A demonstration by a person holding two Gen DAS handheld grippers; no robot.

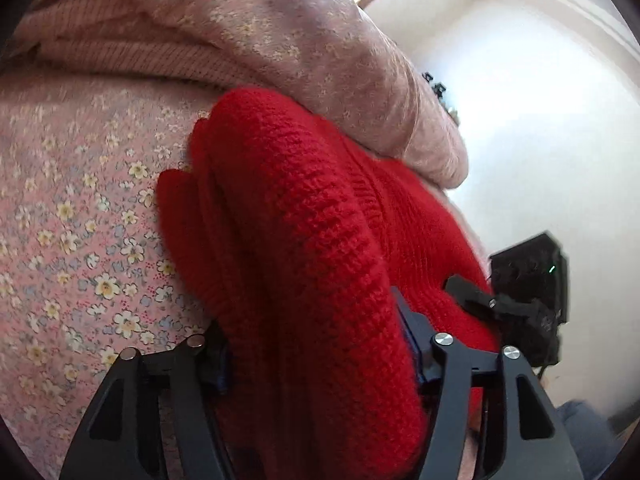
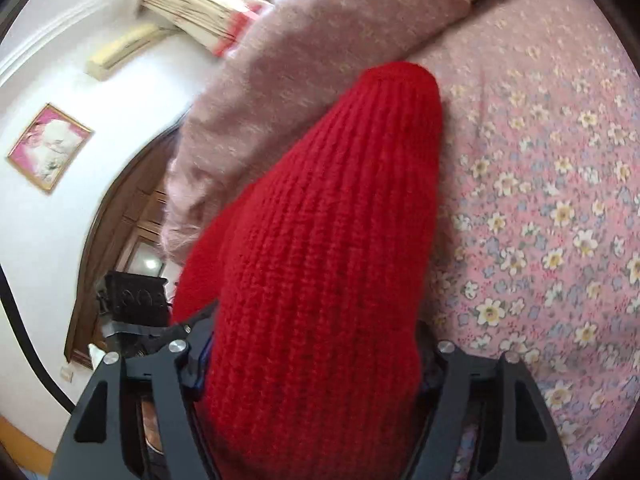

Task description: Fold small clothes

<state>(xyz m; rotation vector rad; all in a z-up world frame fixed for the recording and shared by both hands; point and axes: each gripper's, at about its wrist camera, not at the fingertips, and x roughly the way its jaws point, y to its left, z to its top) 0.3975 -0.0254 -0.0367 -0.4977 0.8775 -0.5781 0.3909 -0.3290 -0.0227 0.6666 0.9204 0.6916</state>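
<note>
— Looking along the left gripper (image 1: 316,364): closed on a thick fold of the red knit garment (image 1: 304,216), wool bunched between both fingers and raised over the flowered bedsheet (image 1: 76,216). Pink blanket (image 1: 320,40) heaped behind, black device (image 1: 532,272) off to the right.

— And from the right wrist?

— Same story: right gripper (image 2: 316,364) clamped on the red knit garment (image 2: 332,216), fingertips buried in wool, cloth standing up in a cone above the flowered bedsheet (image 2: 560,200). Pink blanket (image 2: 304,60) beyond, framed picture (image 2: 50,148) on the white wall.
</note>
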